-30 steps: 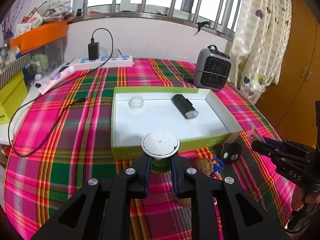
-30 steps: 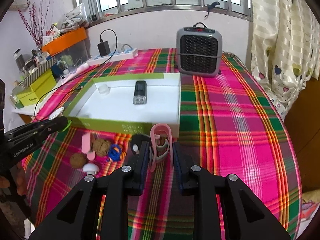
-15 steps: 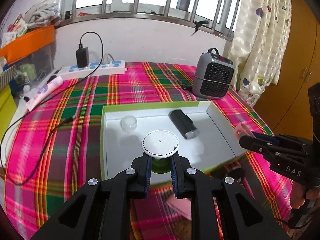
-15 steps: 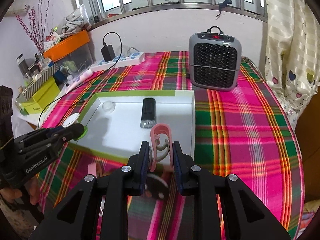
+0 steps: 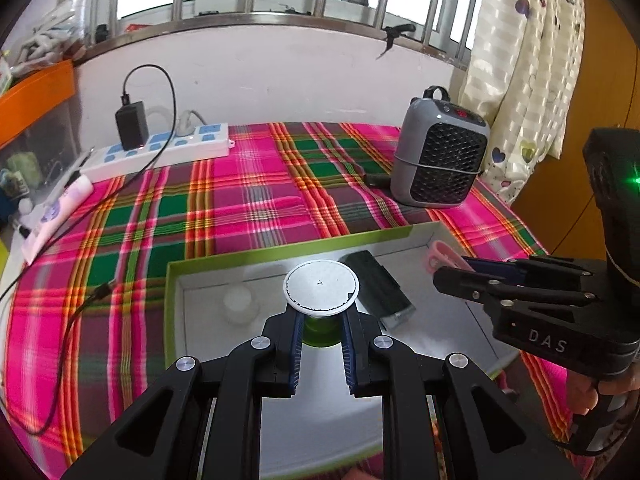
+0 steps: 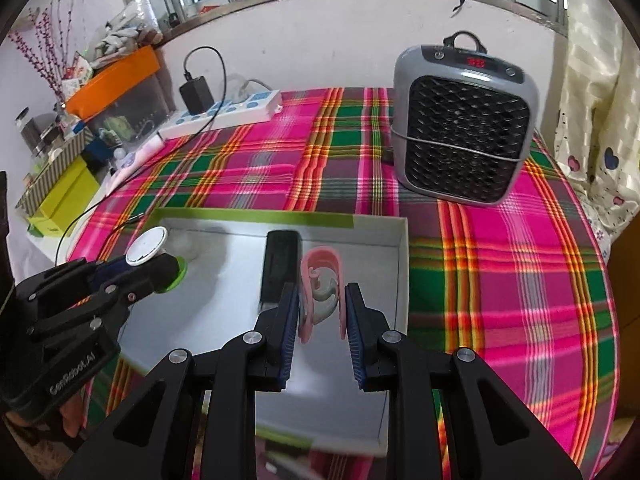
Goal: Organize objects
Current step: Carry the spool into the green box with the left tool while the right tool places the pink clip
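Behind the tray [image 5: 172, 312], only left view shows jar [image 5: 239, 304].

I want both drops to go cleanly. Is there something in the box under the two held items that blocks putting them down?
Partly. The black device lies on the box floor between the left gripper with its green-and-white spool and the right gripper with its pink clip, close beside the clip. A small white jar sits left of the spool. Bare floor remains nearer the camera.

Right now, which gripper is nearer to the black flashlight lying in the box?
Right. The right gripper, clamped on the pink clip, hangs just beside the flashlight; the left gripper, holding the white-capped green piece, is farther off toward the box's other end.
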The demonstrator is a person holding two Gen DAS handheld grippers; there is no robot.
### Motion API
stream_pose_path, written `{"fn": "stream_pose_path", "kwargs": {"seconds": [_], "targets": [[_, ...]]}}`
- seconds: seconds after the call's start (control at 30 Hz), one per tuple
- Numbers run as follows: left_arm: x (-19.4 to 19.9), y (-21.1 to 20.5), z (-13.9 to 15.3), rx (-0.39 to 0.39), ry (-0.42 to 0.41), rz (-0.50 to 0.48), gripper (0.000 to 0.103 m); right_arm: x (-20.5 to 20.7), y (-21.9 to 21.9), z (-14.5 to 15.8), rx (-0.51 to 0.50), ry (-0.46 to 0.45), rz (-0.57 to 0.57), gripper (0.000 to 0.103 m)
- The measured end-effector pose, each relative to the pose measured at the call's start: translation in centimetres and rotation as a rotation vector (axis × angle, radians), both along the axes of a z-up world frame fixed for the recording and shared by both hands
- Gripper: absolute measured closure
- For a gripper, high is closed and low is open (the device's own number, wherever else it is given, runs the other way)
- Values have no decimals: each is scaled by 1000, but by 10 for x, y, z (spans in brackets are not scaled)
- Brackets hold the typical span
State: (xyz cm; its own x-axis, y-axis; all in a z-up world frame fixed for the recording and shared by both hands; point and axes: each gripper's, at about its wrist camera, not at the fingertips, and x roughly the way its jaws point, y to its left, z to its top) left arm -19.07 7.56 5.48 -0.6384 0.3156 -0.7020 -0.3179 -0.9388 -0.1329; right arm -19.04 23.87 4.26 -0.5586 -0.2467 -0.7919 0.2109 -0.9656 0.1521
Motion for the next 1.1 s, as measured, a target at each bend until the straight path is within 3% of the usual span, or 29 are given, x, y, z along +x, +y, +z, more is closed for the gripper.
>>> {"fn": "stream_pose_path", "kwargs": {"seconds": [0.5,1.1], "targets": [[-36,14,-23,-28,-64,-11,88,-29,-2,-19,14,-54,3,79],[-45,19,-31,-62,-94,-21,87,-34,-7,-24,35,-56,6,79]]}}
